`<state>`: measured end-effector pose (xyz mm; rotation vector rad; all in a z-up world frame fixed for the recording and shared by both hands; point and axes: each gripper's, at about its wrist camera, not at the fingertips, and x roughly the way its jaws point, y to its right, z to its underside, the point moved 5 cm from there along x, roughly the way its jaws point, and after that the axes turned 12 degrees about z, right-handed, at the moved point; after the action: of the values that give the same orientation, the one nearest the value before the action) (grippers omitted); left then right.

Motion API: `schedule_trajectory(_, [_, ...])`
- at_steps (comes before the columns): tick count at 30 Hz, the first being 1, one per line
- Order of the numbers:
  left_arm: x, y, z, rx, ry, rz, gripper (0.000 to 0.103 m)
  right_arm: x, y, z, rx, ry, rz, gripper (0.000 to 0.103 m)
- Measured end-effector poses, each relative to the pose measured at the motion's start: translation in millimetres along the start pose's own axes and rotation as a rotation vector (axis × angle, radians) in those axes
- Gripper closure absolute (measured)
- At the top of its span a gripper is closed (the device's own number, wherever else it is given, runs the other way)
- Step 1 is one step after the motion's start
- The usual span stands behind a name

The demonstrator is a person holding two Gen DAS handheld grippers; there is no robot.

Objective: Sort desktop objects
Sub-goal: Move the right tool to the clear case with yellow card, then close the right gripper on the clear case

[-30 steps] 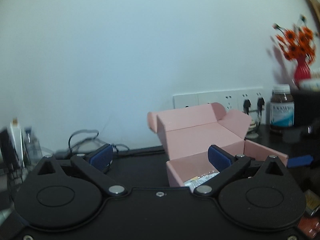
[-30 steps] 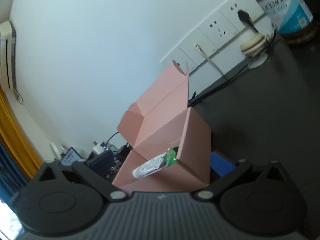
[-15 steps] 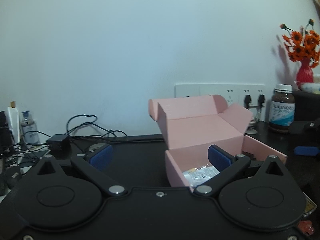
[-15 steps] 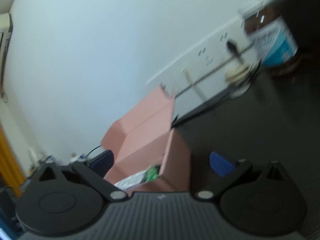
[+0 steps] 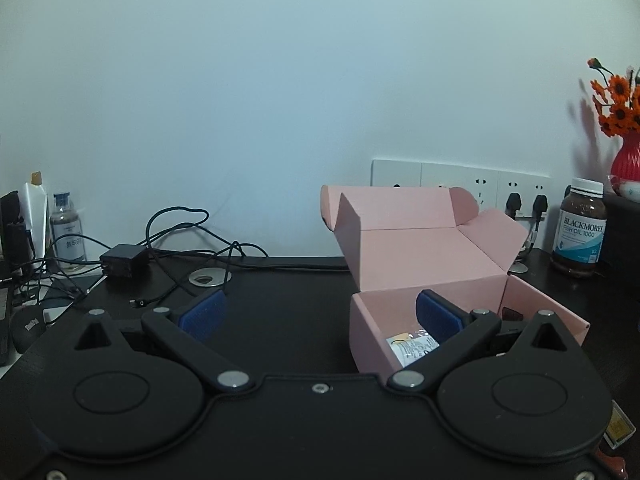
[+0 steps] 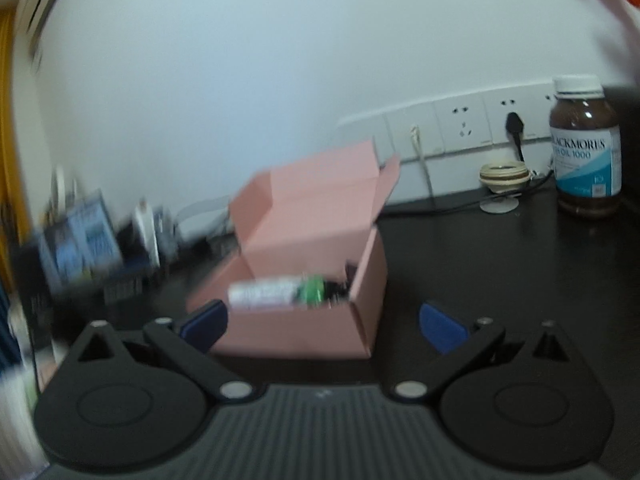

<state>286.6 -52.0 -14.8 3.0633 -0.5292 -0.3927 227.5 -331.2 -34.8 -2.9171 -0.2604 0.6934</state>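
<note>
dark desk [image 5: 288, 312]: open pink box [image 5: 432, 256] with packet [image 5: 412, 346] inside; left gripper [image 5: 320, 314] and right gripper [image 6: 324, 322] both held wide, nothing gripped

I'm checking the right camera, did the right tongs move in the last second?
Yes. The right tongs levelled out and swung right: the wall sockets, earlier steeply slanted, now run near level, and the fish oil bottle stands upright.

Home desk: wall sockets [image 5: 460, 180], tangled cables [image 5: 180, 236], flower vase [image 5: 626, 160].
</note>
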Motion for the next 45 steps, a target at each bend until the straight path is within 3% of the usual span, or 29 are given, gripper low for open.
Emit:
schedule_trajectory(4, [-1.3,3.4,-0.8,0.022,0.008,-0.006,0.000,-7.5,-1.0,19.8,-0.149,-0.035,0.081,0.001])
schedule_trajectory(9, [0.5,5.2,0.2,0.028,-0.006,-0.002,0.000,-16.2,0.9,36.4,-0.232,-0.063,0.108,0.002])
schedule_trajectory(11, [1.4,5.7,0.9,0.030,-0.013,0.000,0.000,-17.5,-3.0,41.0,-0.267,-0.071,0.113,0.009])
schedule_trajectory(13, [0.3,6.2,0.7,0.033,-0.006,-0.002,0.000,-18.7,-8.3,44.9,-0.303,-0.080,0.116,0.027])
schedule_trajectory(16, [-1.1,7.9,0.9,0.040,0.001,0.001,0.000,-17.8,-15.8,51.8,-0.358,-0.108,0.111,0.037])
schedule_trajectory(18, [-1.2,9.5,1.1,0.049,0.001,-0.001,0.000,-17.8,-18.2,52.4,-0.375,-0.110,0.112,0.037])
schedule_trajectory(23, [-0.3,13.0,1.8,0.067,-0.004,0.005,0.000,-14.5,-18.8,52.3,-0.366,-0.120,0.110,0.039])
schedule_trajectory(27, [-0.2,14.3,2.5,0.077,-0.006,0.006,0.000,-9.4,-17.9,50.3,-0.329,-0.130,0.093,0.056])
schedule_trajectory(31, [0.3,13.8,2.6,0.074,-0.007,0.007,0.000,-3.7,-12.8,46.2,-0.280,-0.144,0.092,0.065])
schedule_trajectory(36, [0.4,13.0,2.8,0.068,-0.009,0.006,0.000,0.1,-3.1,42.2,-0.231,-0.140,0.159,0.075])
schedule_trajectory(45, [0.3,15.1,2.2,0.083,-0.008,0.003,0.000,8.1,3.7,32.6,-0.131,-0.155,0.158,0.074])
